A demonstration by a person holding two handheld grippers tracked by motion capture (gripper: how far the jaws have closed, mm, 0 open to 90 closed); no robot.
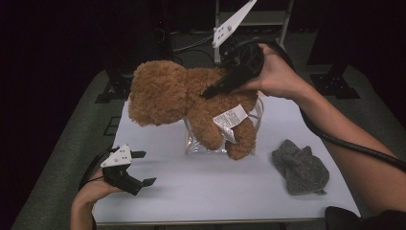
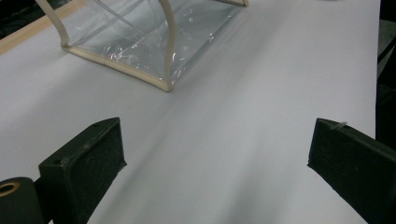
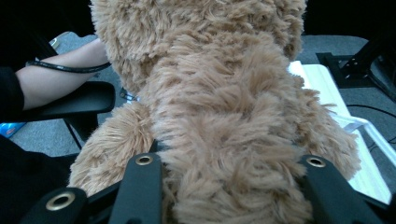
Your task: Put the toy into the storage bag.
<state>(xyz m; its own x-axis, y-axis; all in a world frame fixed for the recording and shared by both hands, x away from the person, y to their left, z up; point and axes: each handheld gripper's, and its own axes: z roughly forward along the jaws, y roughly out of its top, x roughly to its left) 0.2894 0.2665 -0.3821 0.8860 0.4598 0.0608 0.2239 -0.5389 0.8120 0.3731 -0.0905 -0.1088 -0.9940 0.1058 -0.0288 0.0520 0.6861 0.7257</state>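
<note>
- The worktop point(image 1: 201, 191) is a pale, plain surface that carries everything here; in the left claw view it runs off towards the clear bag.
- The teddy bear point(image 1: 191, 103), brown and shaggy, hangs in the air above the middle of the worktop, tipped over so that its head points to the left of the high view and its legs dangle down over the bag. A white label point(image 1: 231, 117) sticks out from its side.
- The right claw point(image 1: 210, 92) comes in from the far right and is clamped on the bear's body; in the right claw view the fur point(image 3: 224, 116) bulges between the two black jaws, which press on it from both sides.
- The clear bag point(image 1: 218, 139), a see-through plastic pouch with a cream trim, stands on the worktop right under the bear; its near corner point(image 2: 166, 84) lies ahead of the left claw.
- The grey cloth point(image 1: 300, 167), crumpled, lies on the worktop to the right of the bag, apart from it.
- The left claw point(image 1: 141, 168) rests low at the near left edge of the worktop, jaws wide apart with nothing between them, well clear of the bag.
</note>
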